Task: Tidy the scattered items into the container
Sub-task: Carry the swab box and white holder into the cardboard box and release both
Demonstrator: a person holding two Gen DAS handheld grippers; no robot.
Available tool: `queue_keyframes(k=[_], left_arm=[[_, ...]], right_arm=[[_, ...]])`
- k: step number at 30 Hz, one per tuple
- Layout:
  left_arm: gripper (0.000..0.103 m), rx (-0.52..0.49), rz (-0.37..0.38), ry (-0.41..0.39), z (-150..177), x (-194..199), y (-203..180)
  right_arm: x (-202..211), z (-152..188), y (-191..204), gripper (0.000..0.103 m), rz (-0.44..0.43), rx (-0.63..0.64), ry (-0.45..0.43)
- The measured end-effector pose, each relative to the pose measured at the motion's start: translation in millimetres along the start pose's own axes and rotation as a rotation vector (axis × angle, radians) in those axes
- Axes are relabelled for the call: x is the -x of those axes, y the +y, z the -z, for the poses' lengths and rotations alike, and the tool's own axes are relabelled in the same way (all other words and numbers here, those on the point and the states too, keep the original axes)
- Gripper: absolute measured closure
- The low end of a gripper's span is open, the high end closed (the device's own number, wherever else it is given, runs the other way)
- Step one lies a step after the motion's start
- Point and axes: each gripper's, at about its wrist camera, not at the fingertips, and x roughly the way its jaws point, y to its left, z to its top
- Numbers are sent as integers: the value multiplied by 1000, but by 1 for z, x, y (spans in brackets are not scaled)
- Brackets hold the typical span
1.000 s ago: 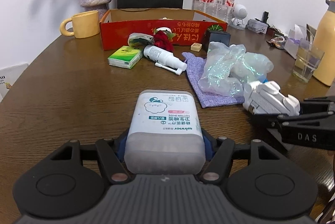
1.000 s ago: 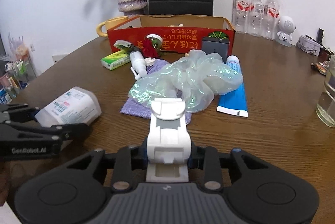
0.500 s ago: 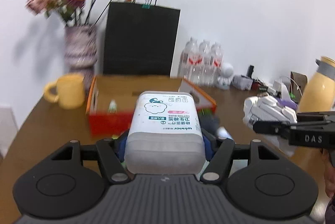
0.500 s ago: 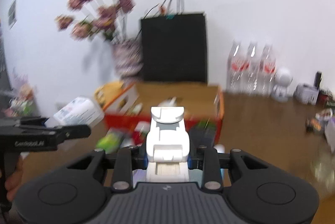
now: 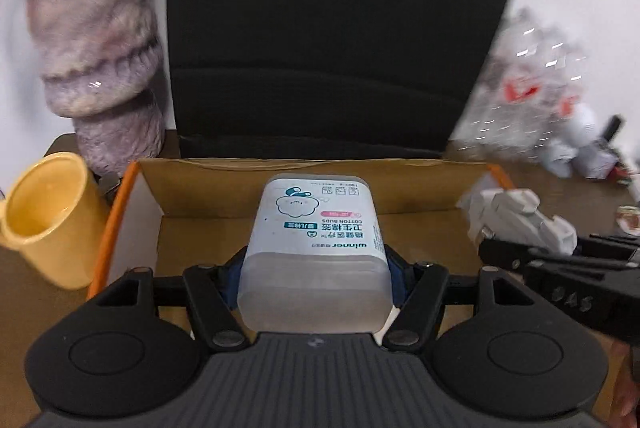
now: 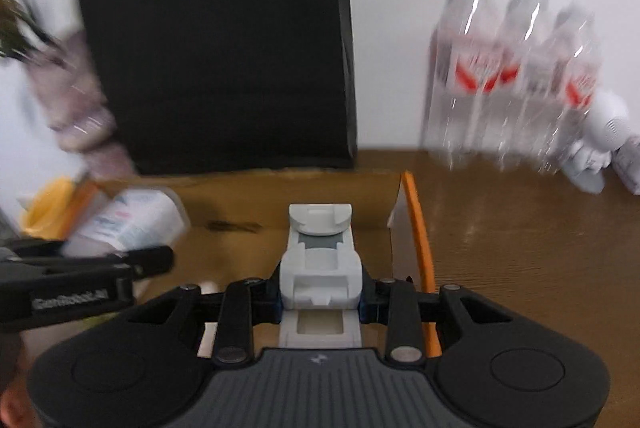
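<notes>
Both loads hang over the open cardboard box [image 5: 280,228], presumably positioned for a drop inside; left tongs [image 5: 316,284] stand fairly wide, clamped on the sides of the cotton-bud tub [image 5: 316,248], near the box's left half; right tongs [image 6: 320,302] are narrower, gripping the white plastic gadget [image 6: 320,260] just inside the right orange-edged wall; neither item touches the box floor; yellow mug [image 5: 48,216] sits left, outside on the tabletop [image 6: 520,248].

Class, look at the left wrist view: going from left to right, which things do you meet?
Yellow mug → purple vase → cotton bud box held in the left gripper → white plastic part in the right gripper.
</notes>
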Motion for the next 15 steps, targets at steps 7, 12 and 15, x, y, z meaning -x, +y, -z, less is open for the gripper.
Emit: queue_keyframes(k=[7,12,15], left_arm=[[36,-24,-43,89,6,-46,4],[24,-23,-69,102,5,-43,6],[21,-24,-43,65,5,-21,8]], right_arm=[[-51,-1,6,73,-16,-11,96],[-37,-7,8,59,1,-22,69],[-15,-8,6,53,-20,-36,45]])
